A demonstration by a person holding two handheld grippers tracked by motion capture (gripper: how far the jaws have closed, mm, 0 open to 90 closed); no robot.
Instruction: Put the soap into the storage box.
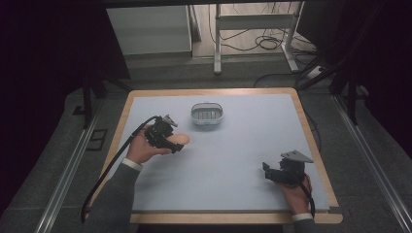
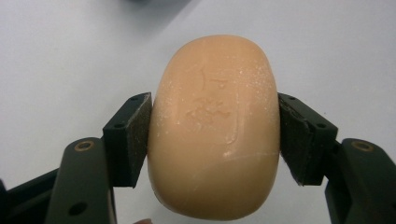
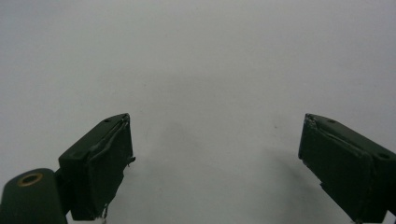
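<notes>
L hand-held gripper (image 2: 215, 135) clamps soap (image 2: 215, 126) | prob. above mat (image 1: 233, 160)

Peach oval soap bar (image 2: 215, 126), embossed, clamped sideways

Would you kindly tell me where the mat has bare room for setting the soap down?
Bare mat lies between the soap, the dish and the right hand-held gripper. The far right corner is bare too. Nowhere is crowded.
</notes>
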